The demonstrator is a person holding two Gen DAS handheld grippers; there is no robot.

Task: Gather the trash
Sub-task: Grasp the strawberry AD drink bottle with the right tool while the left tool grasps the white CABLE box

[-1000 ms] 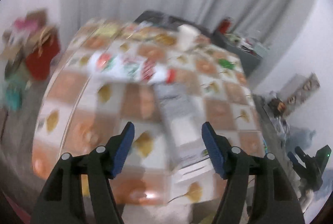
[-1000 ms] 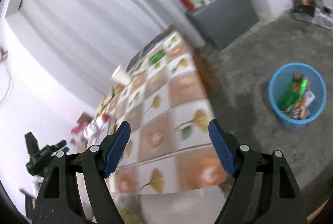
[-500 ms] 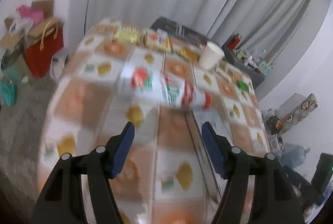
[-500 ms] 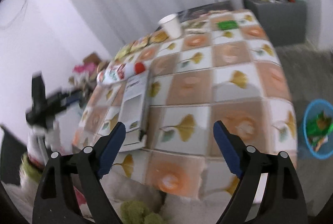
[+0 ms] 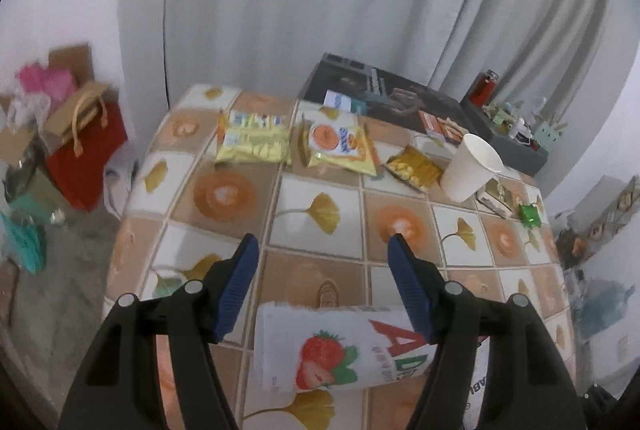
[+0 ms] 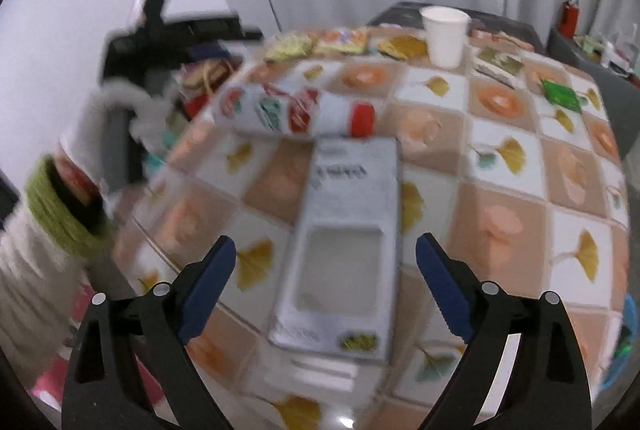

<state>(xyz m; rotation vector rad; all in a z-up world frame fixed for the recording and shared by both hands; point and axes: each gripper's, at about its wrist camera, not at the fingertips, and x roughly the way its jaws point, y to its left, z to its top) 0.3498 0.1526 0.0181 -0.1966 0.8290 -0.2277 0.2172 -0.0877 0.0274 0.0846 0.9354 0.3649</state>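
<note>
Both grippers sit above a table (image 5: 320, 166) covered with a tiled cloth of ginkgo-leaf and orange-flower squares.

Left gripper (image 5: 322, 264): jaws apart at a moderate gap, nothing between the pads. A white bottle with a strawberry label (image 5: 344, 346) lies on its side at the near edge of the table, under the gripper's right finger in this view; contact cannot be judged. In the right wrist view the same bottle (image 6: 296, 114) shows a red cap and lies across the left part of the table.

Right gripper (image 6: 326, 264): jaws wide, and they have just been opening further; nothing is gripped. A flat grey carton with a window cut-out (image 6: 344, 250) lies on the cloth below the gap, its long side running away from the near edge, its far end just beside the bottle's cap.

Far edge of the table, left to right: a yellow snack packet (image 5: 254, 142), a yellow packet with an orange disc (image 5: 340, 146), a small crumpled gold wrapper (image 5: 414, 168), a white paper cup (image 5: 470, 168) upright. A green wrapper (image 5: 530, 214) lies near the right edge.

A blue bin (image 6: 624, 342) is partly visible off the table's right near corner. A sleeve with a green cuff (image 6: 60, 222) is at the left, blurred.
</note>
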